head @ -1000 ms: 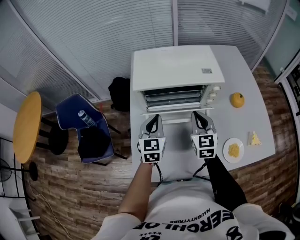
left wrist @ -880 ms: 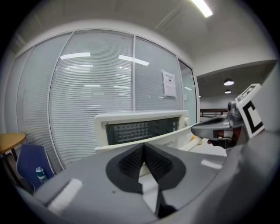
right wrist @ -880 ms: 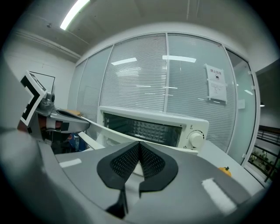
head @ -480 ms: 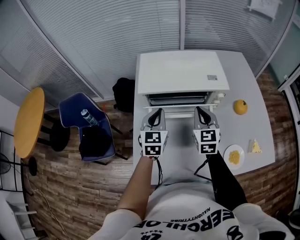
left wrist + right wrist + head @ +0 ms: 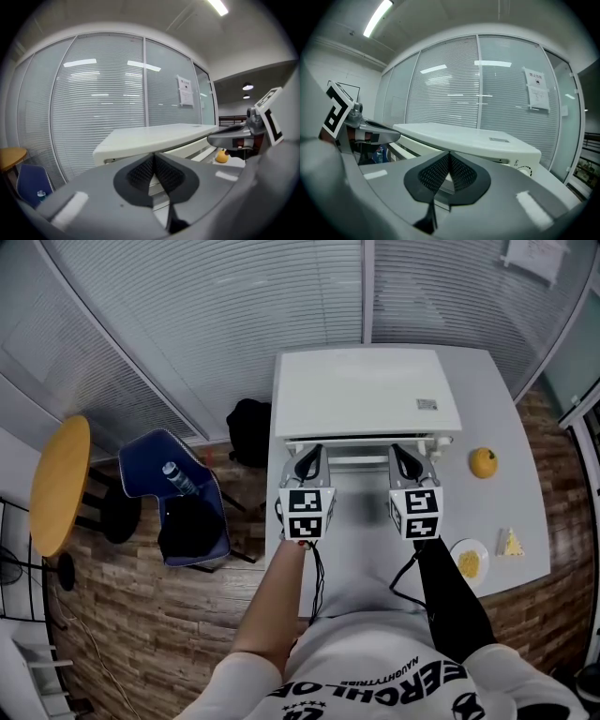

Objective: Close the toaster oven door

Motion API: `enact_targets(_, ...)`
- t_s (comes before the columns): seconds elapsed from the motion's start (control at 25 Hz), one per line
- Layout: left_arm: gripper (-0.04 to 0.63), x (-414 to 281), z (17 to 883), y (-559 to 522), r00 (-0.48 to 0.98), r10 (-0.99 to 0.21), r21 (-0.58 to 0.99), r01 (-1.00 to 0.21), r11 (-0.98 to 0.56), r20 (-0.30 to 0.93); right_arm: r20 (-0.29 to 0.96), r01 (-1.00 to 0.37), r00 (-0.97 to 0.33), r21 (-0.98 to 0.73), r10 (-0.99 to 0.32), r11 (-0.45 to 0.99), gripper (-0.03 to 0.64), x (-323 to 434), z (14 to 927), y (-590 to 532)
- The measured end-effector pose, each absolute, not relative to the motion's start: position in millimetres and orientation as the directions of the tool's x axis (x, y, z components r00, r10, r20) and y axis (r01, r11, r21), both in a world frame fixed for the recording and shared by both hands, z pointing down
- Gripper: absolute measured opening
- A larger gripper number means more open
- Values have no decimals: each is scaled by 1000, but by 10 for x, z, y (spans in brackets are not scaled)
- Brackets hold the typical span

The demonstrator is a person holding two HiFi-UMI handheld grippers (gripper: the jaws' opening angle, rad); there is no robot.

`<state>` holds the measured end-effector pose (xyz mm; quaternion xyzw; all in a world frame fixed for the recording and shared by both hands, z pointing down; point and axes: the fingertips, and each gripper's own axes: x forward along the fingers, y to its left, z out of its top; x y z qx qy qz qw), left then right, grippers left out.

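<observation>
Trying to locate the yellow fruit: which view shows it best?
Head view: the yellow fruit lies fully visible beside the toaster oven. Left gripper view shows it small, partly hidden; right gripper view, none.

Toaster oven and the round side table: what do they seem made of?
Toaster oven: likely painted sheet metal, matte cream-white; flat, even top with crisp edges. Round side table: probably wood or laminate, smooth yellow-tan top; grain not visible.

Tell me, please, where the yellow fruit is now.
In the head view, the yellow fruit sits on the grey table, just right of the toaster oven and farther back than the small plate.
</observation>
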<state>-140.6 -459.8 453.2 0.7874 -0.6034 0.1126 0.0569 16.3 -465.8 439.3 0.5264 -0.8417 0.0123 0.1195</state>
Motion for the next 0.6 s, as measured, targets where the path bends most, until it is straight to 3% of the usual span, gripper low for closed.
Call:
enact_targets(0.28, 55, -1447, 4534, -4727, 243, -941, -36, -965, -258, 238, 191, -862, -415, 230, -890, 451, 2, 111, 4337, -4799)
enact_targets(0.6, 55, -1476, 4515, -4685, 213, -947, -36, -973, -228, 239, 195, -848, -428, 250, -882, 467, 2, 110, 4318, -4719)
